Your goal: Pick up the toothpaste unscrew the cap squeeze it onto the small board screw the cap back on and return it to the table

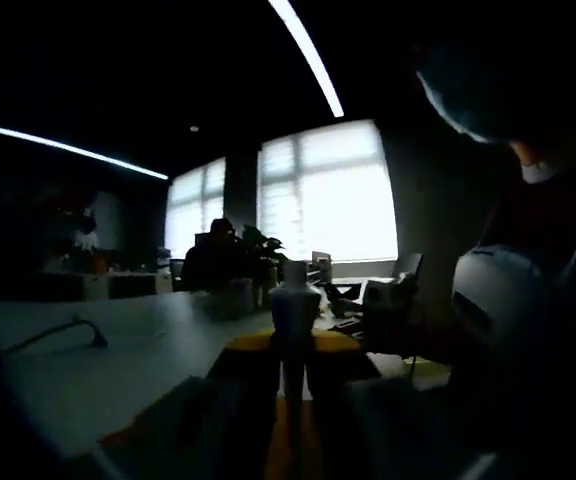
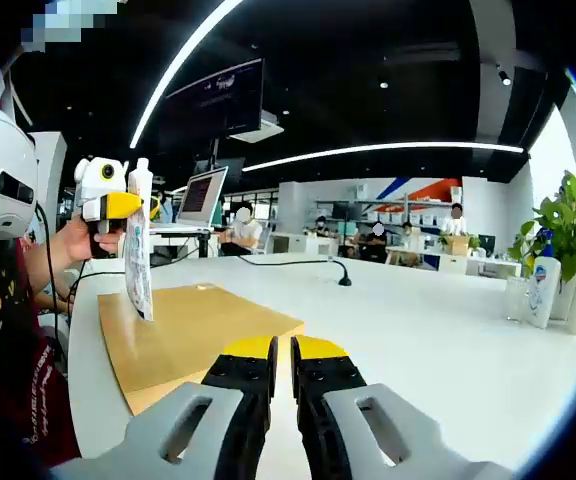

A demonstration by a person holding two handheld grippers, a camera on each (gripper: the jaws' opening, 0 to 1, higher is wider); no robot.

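Note:
In the right gripper view, the left gripper (image 2: 118, 207) is held up at the left by a person's hand and is shut on the toothpaste tube (image 2: 138, 262). The tube hangs upright with its white cap (image 2: 141, 168) on top, over the near left edge of the small wooden board (image 2: 183, 335). My right gripper (image 2: 283, 350) stands low over the board's right corner, its yellow-tipped jaws shut with nothing between them. The left gripper view is dark and backlit. There the tube (image 1: 294, 305) stands upright between my left gripper's (image 1: 293, 348) jaws.
The board lies on a long white table (image 2: 418, 330). A small microphone with a cable (image 2: 343, 278) sits mid-table. A white bottle (image 2: 543, 290), a glass (image 2: 516, 297) and a potted plant (image 2: 573, 225) stand at the far right. People sit at desks behind.

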